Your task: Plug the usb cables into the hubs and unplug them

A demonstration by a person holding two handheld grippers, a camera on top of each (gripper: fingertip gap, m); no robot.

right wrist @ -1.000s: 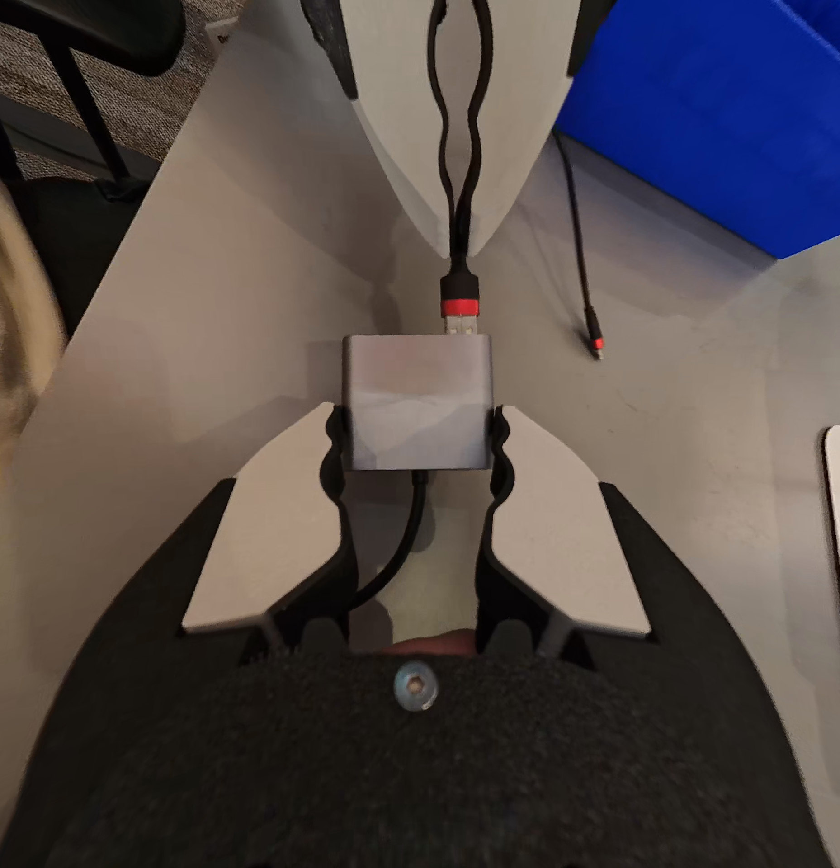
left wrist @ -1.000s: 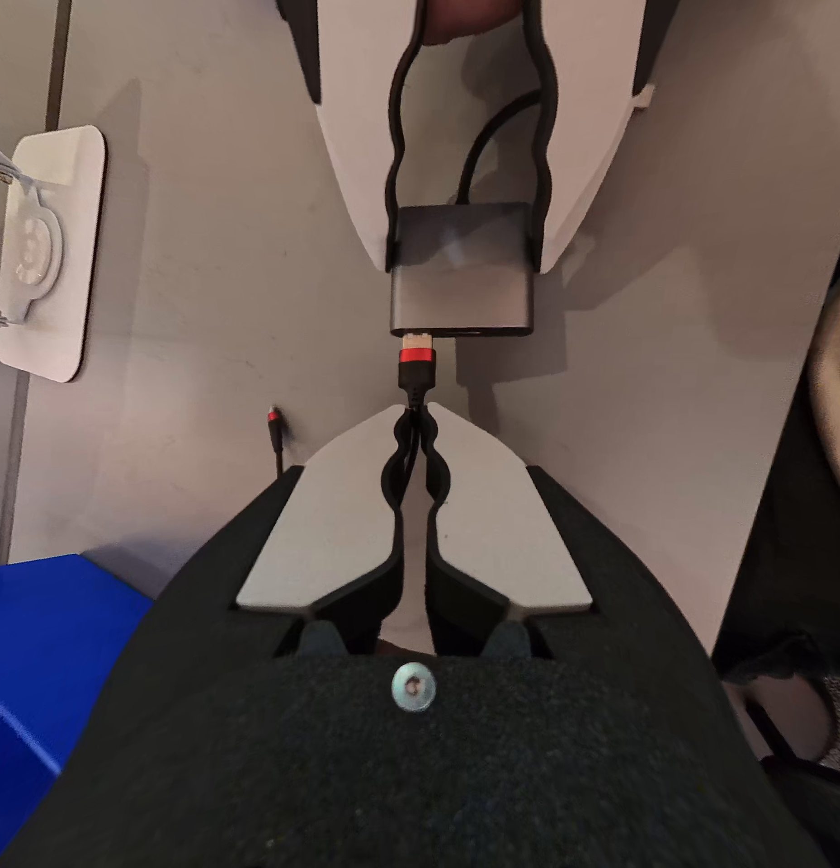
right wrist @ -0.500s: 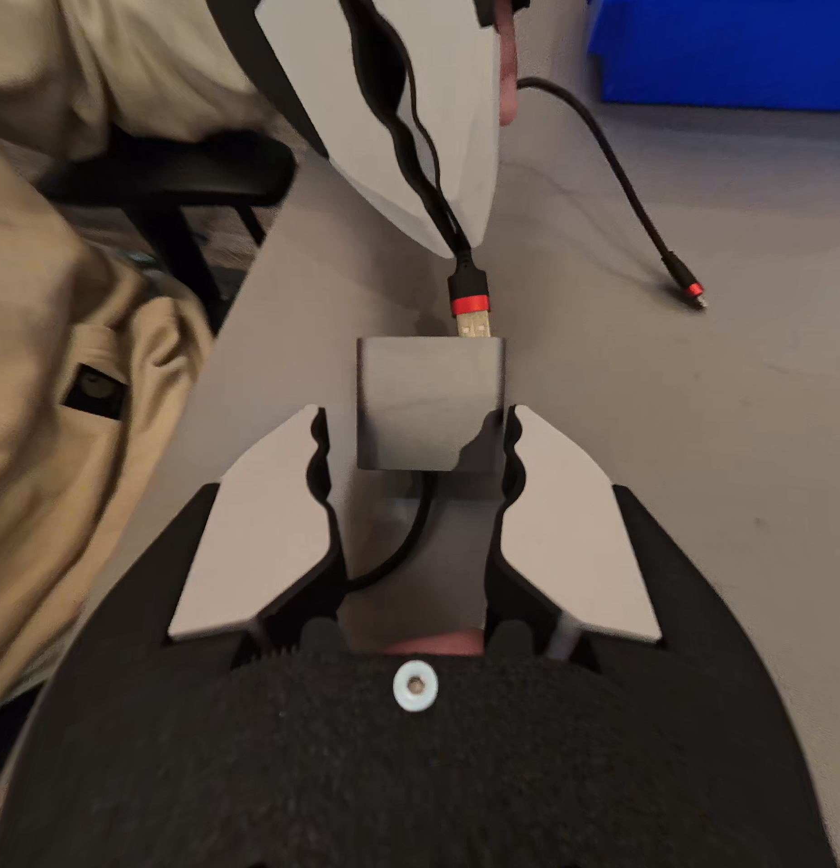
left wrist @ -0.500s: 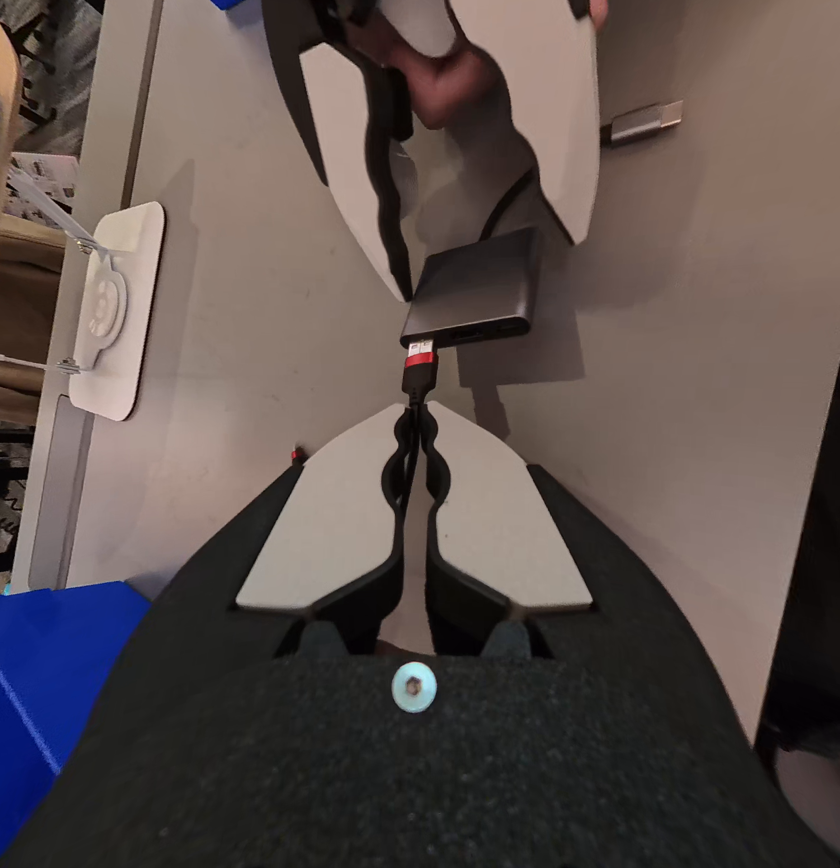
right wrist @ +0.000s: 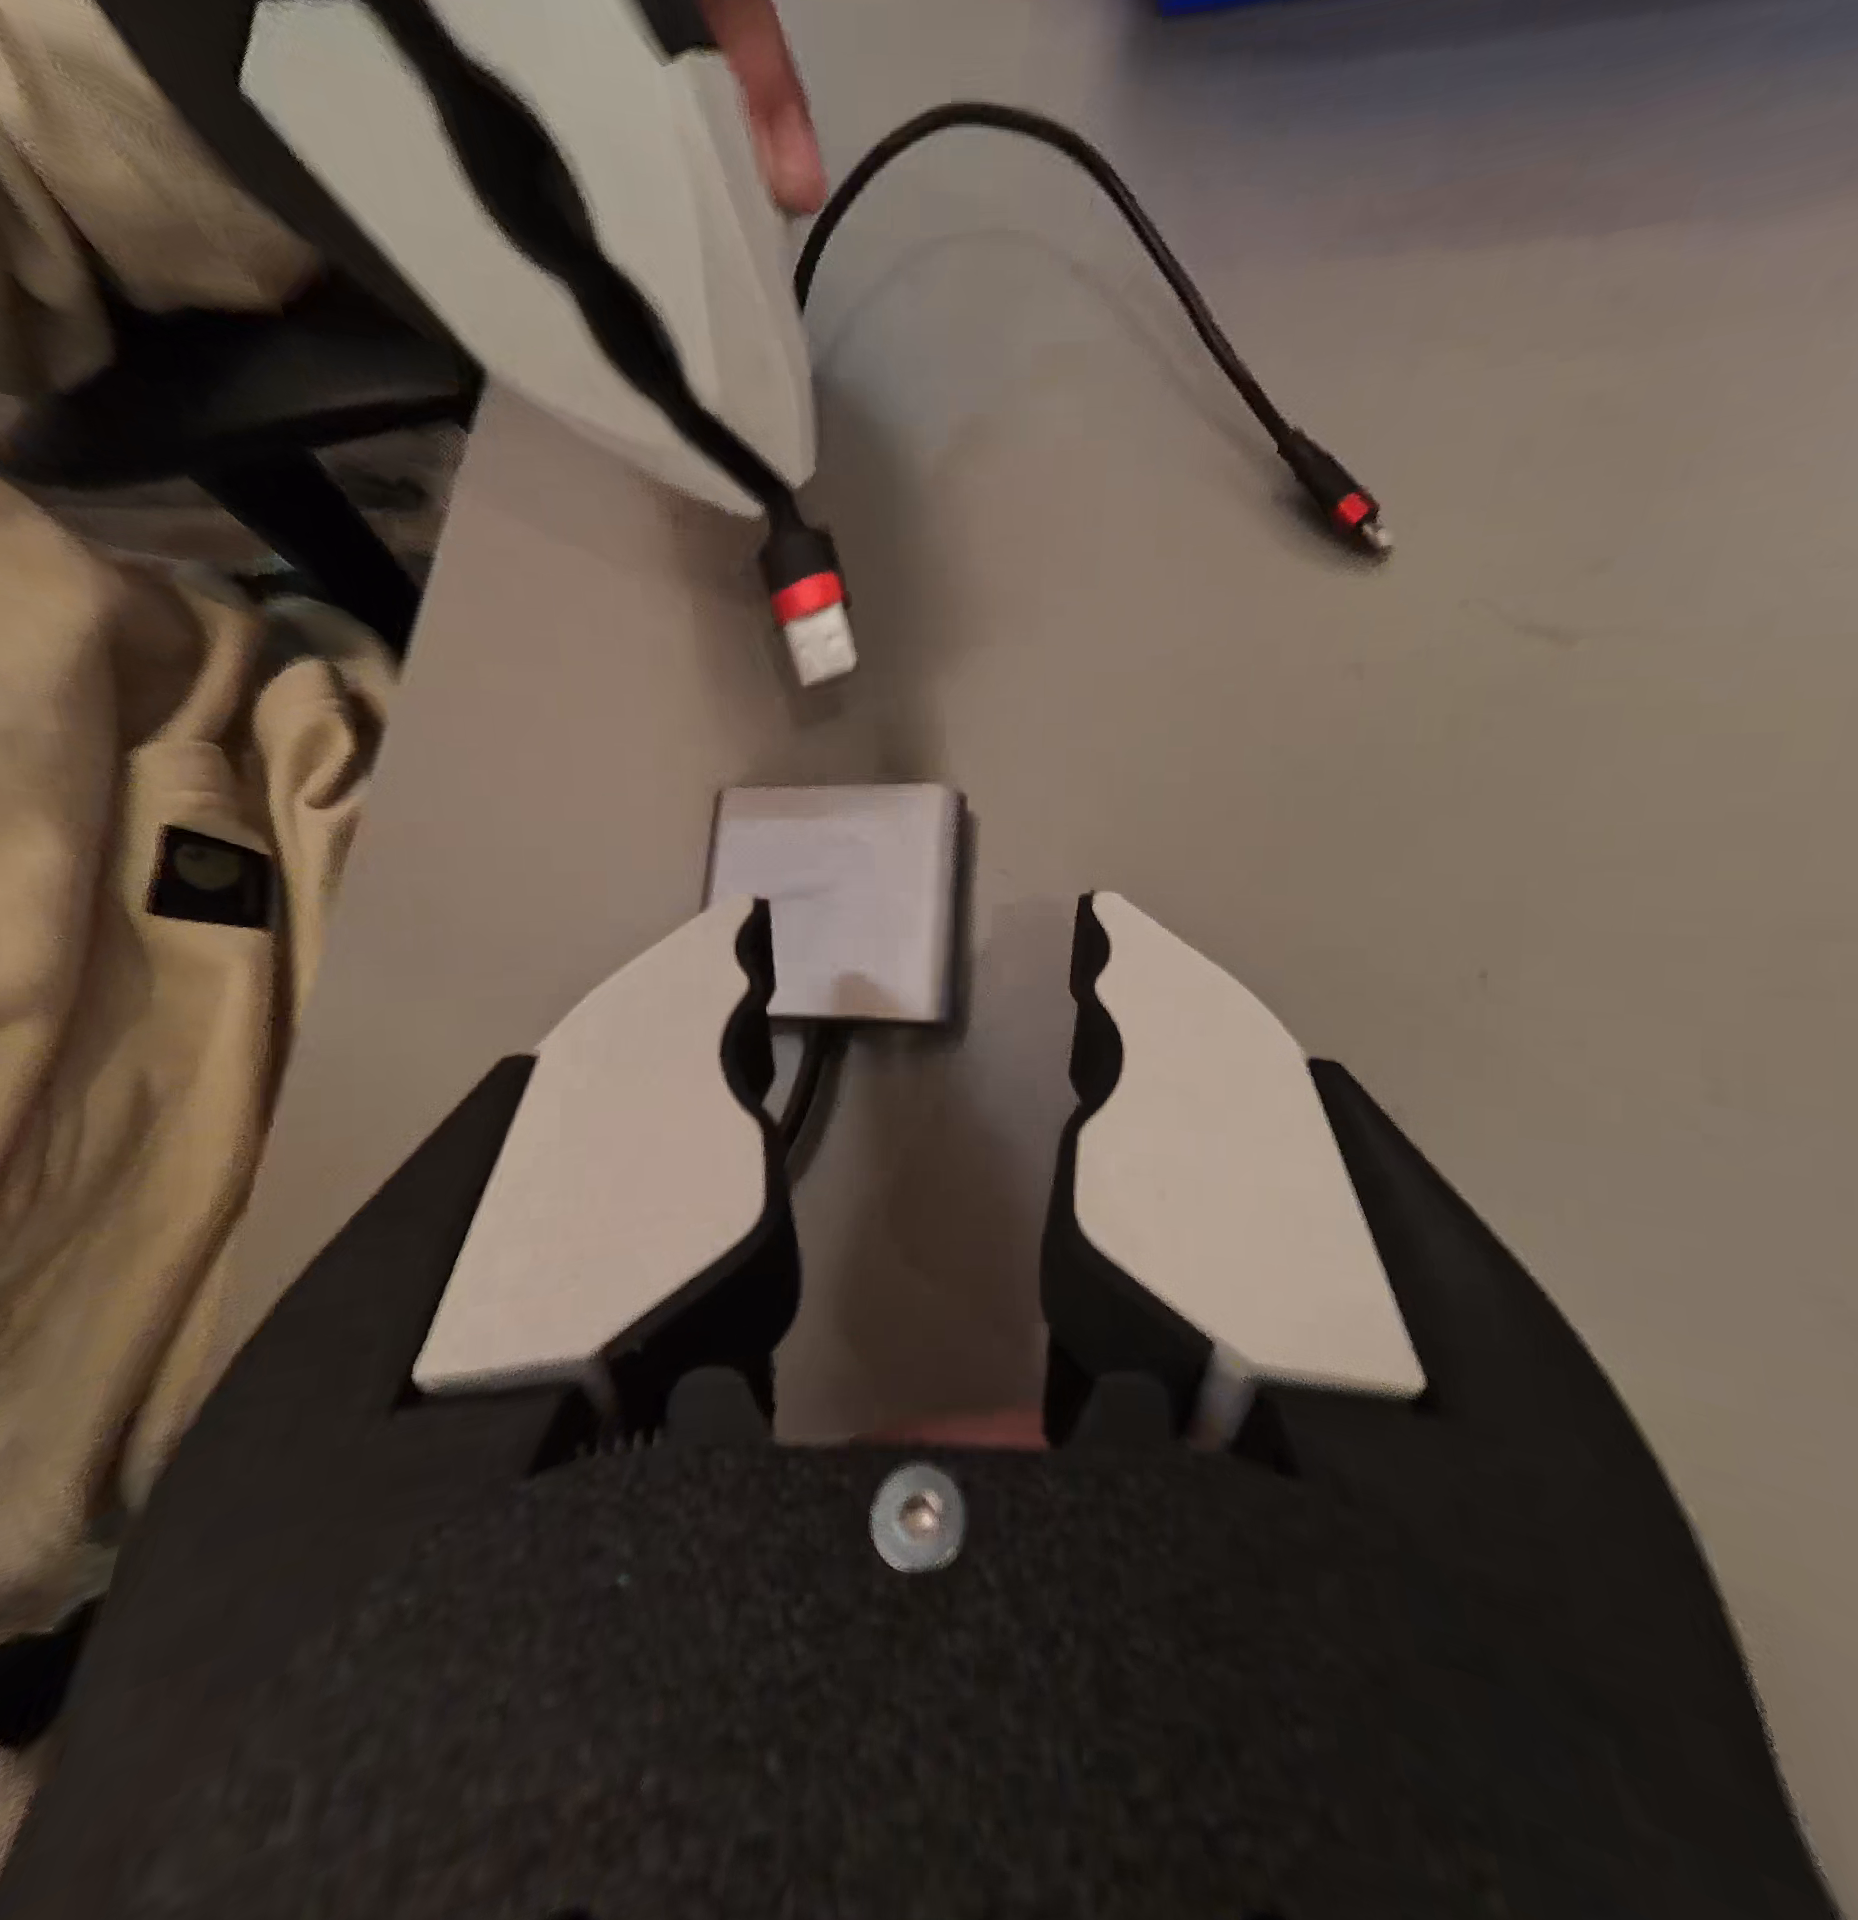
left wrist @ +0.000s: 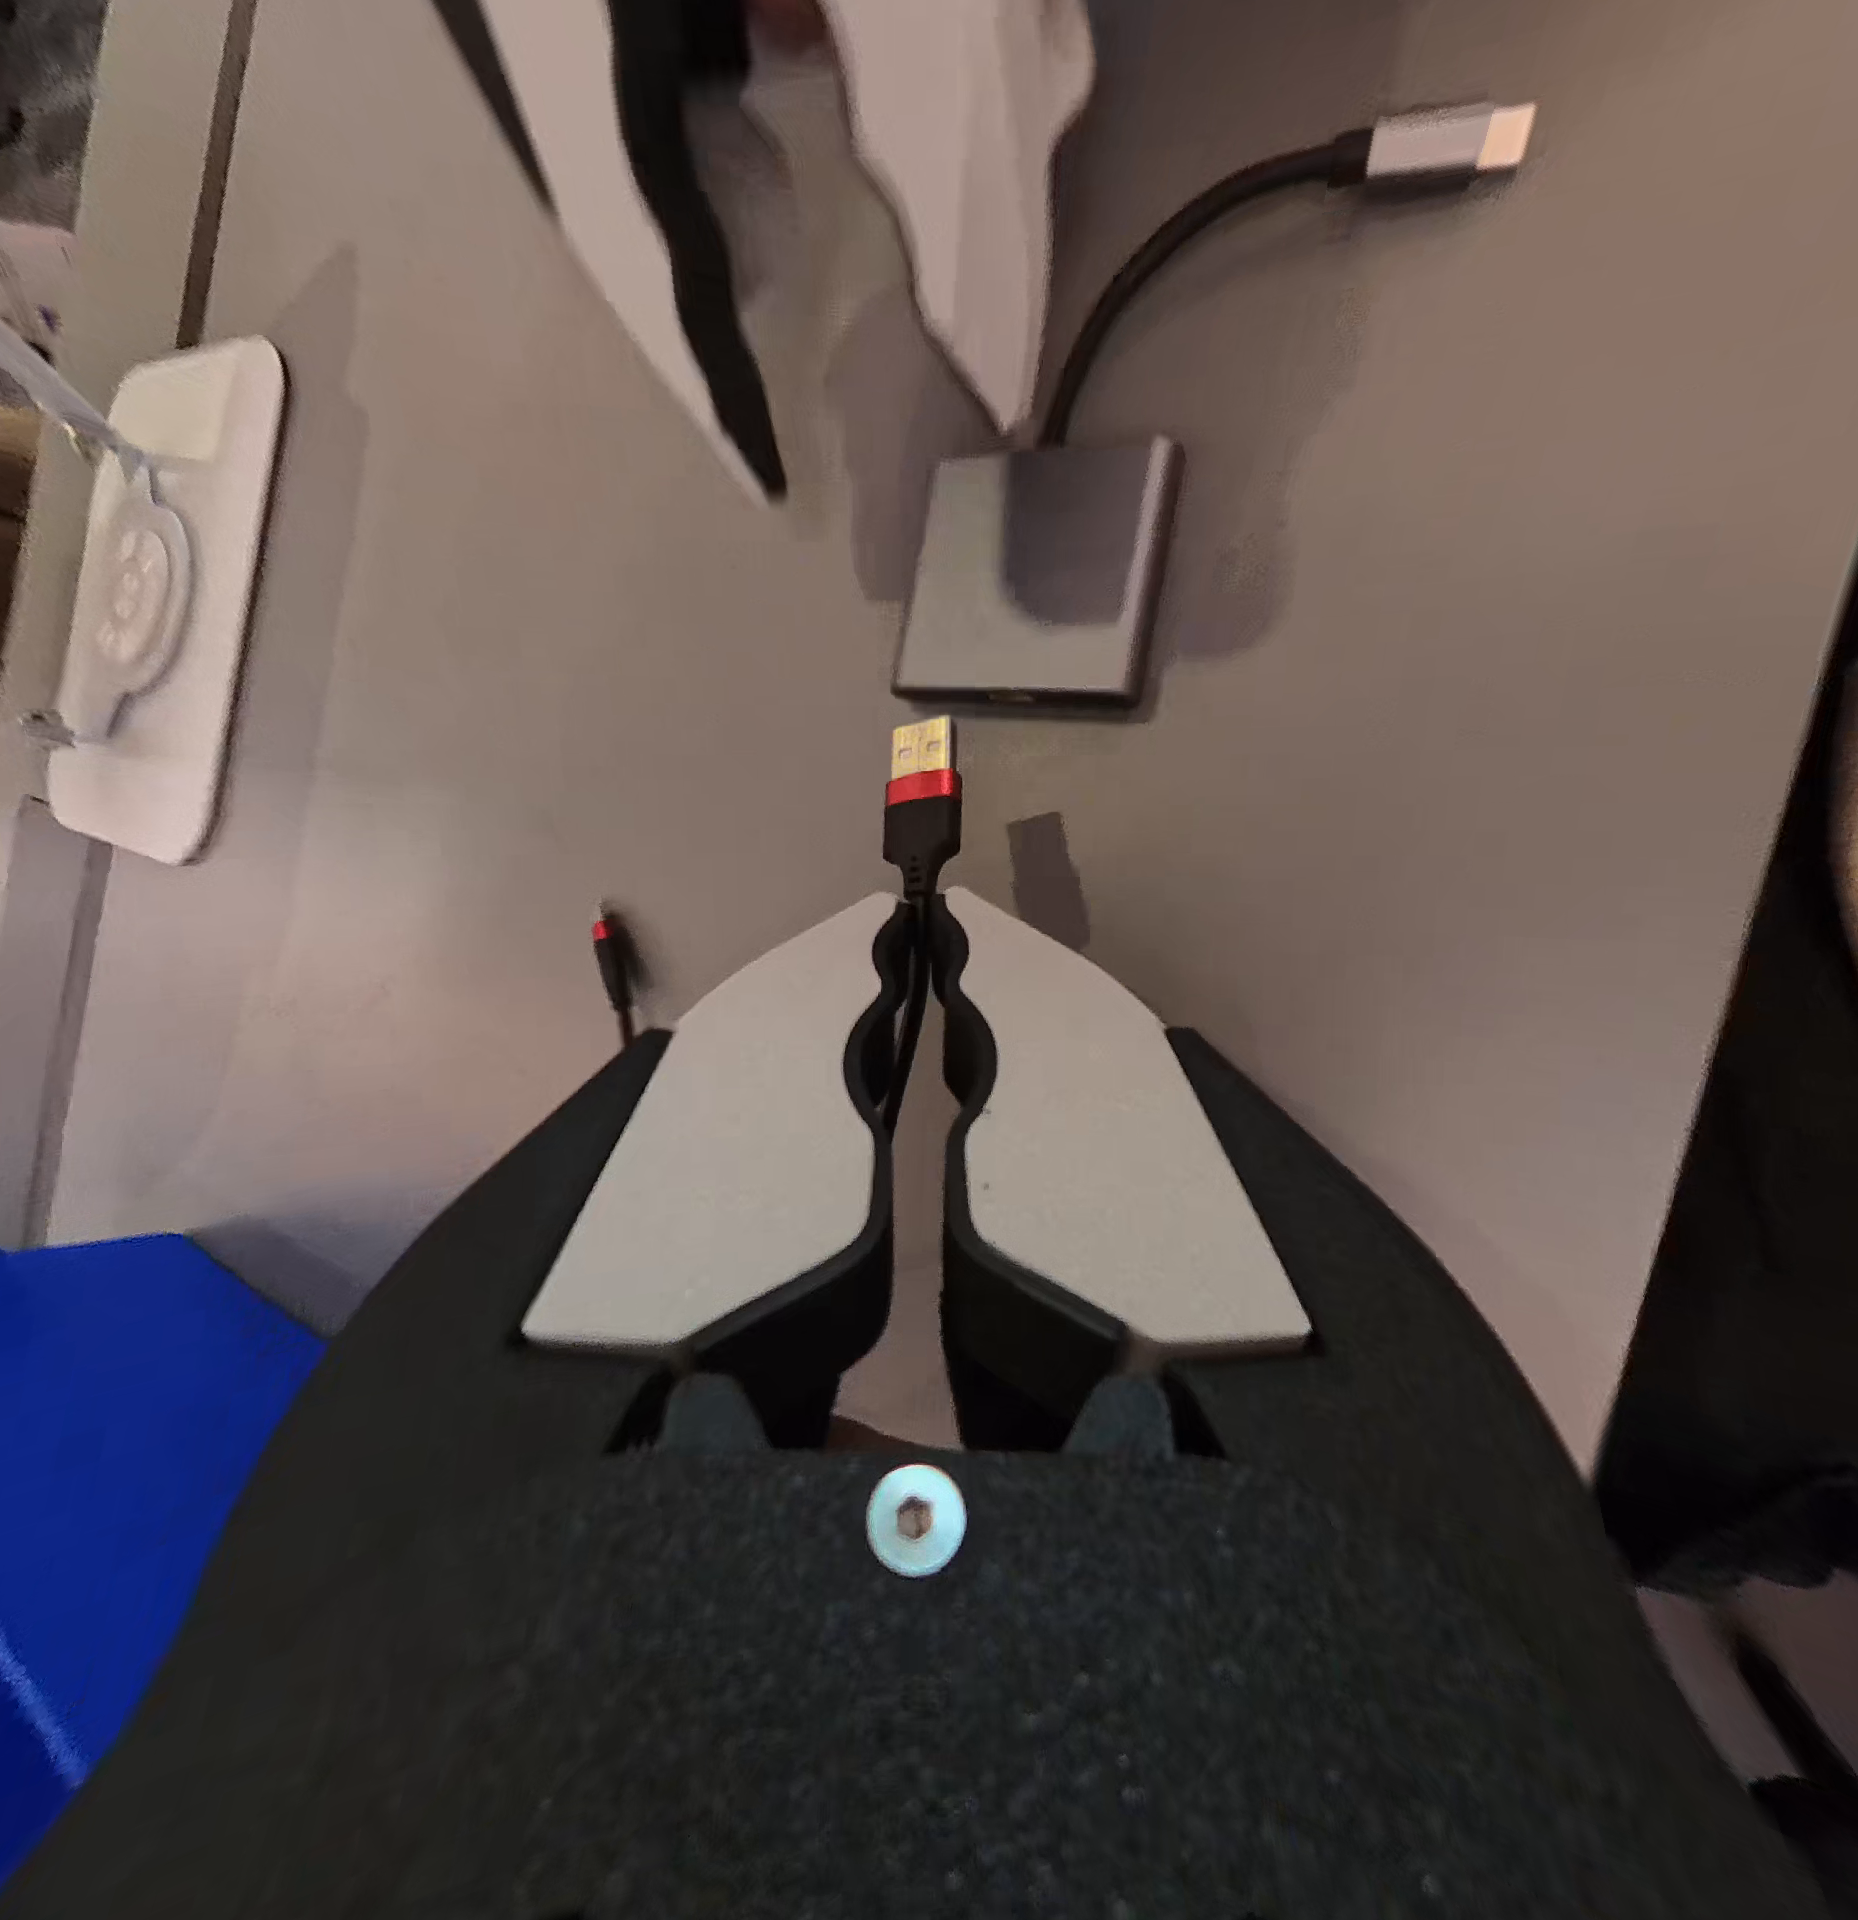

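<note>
Grey desk [left wrist: 468,665] carries the hub [left wrist: 1039,582]; my left fingers [left wrist: 920,904] pinch the USB cable [left wrist: 922,790], plug free at 6 o'clock of it, my right fingers [right wrist: 920,914] spread empty.

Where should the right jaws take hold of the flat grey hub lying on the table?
Grip the flat grey square hub across its two plain side edges, approaching from its black pigtail cable end; this leaves the port edge free.

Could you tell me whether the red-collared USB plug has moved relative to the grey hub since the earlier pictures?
Yes. The red-collared USB plug has backed out of the flat grey metal hub, which lies on the grey table; a gap now separates them.
</note>
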